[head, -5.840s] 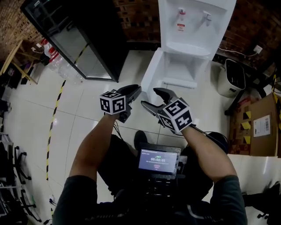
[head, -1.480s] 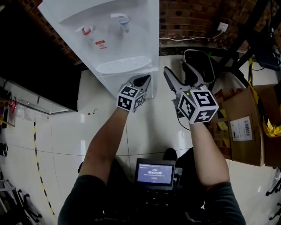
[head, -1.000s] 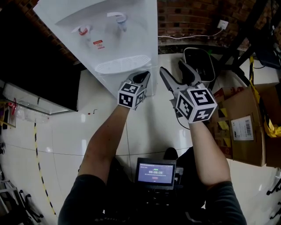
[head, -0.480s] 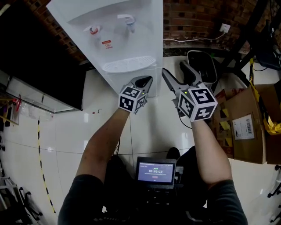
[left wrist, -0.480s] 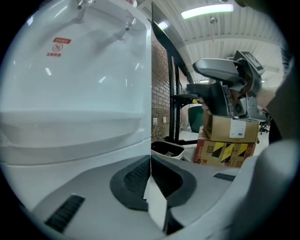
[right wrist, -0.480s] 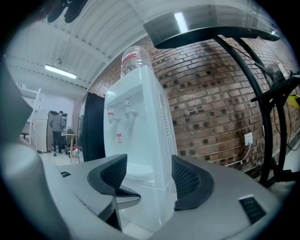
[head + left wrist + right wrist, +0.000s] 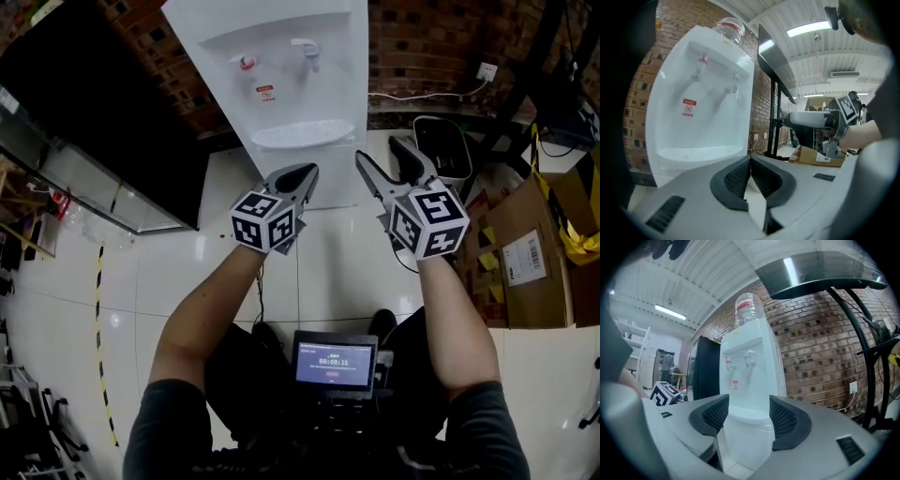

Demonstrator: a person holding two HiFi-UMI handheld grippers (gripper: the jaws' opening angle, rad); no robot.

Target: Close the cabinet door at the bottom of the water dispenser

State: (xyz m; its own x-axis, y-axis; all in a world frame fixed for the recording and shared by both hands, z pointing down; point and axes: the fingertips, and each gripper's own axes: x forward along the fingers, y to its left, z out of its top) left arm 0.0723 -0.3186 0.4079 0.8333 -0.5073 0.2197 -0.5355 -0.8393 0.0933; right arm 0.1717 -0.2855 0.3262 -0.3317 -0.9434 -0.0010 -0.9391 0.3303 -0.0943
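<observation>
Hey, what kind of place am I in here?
Probably a workshop or storeroom rather than a home: a water dispenser stands against a bare brick wall, and a cardboard box sits on the tiled floor.

Water dispenser at the wall, with neighbours on both sides

The water dispenser (image 7: 281,37) stands on the floor (image 7: 187,272) with its back to the brick wall (image 7: 422,33), straight ahead of the person. A bottle (image 7: 749,308) sits on its top, and two taps (image 7: 246,64) hang side by side above the drip tray (image 7: 302,134). Just beside it on the left stands a tall cabinet (image 7: 94,103). To its right a bin (image 7: 442,148) sits on the floor below a wall socket (image 7: 487,70). Farther right lies a cardboard box (image 7: 525,253), near what seems to be a rack frame (image 7: 534,56). A taped line (image 7: 97,337) runs along the floor at far left. A screen (image 7: 336,360) sits nearest, in front of the person.
</observation>
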